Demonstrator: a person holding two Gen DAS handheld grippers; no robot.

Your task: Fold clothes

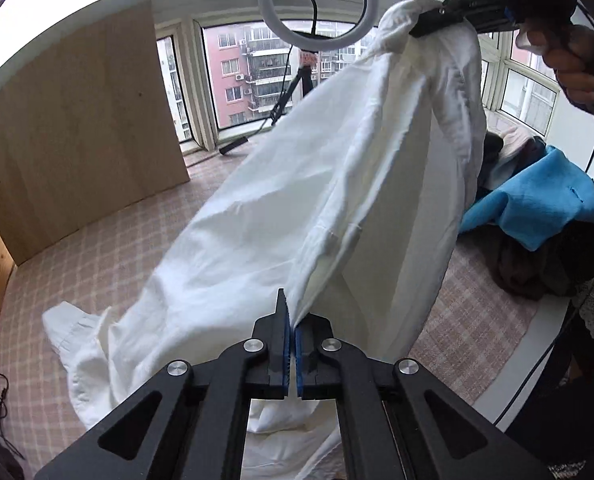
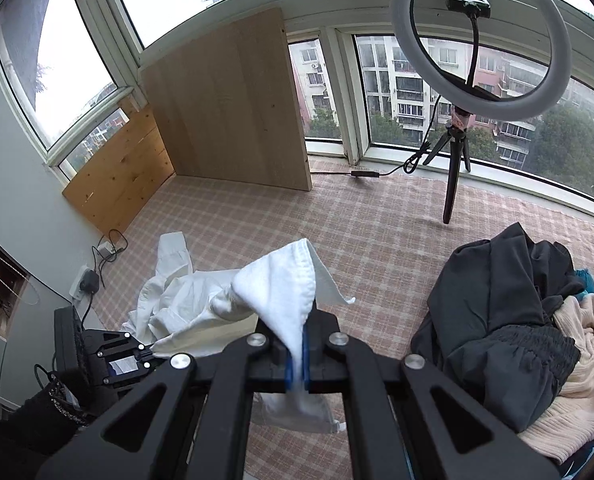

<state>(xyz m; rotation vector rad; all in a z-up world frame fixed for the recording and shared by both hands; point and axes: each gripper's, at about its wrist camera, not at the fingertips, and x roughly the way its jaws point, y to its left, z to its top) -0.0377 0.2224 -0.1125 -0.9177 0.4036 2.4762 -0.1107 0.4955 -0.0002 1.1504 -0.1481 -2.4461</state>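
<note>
My left gripper (image 1: 293,330) is clamped on an edge of the white garment (image 1: 281,208); my right gripper (image 2: 299,354) pinches another part, raised higher. The garment hangs stretched between them, its lower end trailing on the checked mat (image 2: 377,232) toward the left edge. I judge it unfolded. A heap of clothes (image 2: 509,312) lies unfolded at the mat's right edge. No containers in view.

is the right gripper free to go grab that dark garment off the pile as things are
Probably not yet. The right gripper is shut on a corner of the white garment, and the left gripper clamps its other end. The dark garment lies uncovered beside it, so the way looks free once it lets go.
</note>
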